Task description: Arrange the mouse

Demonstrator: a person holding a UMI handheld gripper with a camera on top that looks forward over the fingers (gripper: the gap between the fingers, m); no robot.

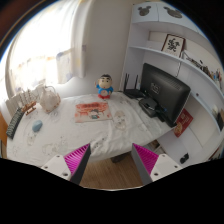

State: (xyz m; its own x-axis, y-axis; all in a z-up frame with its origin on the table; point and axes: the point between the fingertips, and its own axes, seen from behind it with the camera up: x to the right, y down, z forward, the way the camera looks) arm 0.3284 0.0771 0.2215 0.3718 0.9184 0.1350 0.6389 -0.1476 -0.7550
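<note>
A table under a white cloth (70, 138) stands ahead of me. A small pale-blue object (37, 126), possibly the mouse, lies on its left part next to a dark keyboard (15, 122). My gripper (112, 160) is open and empty. Its magenta pads (78, 157) hang over the wooden floor in front of the table's near edge, well short of the pale-blue object. Nothing stands between the fingers.
A black monitor (163, 92) stands at the table's right end, with a red box (183, 122) below it. A router with antennas (132, 90), a small doll (104, 86) and a magazine (93, 111) sit toward the back. White shelves (170, 45) line the right wall.
</note>
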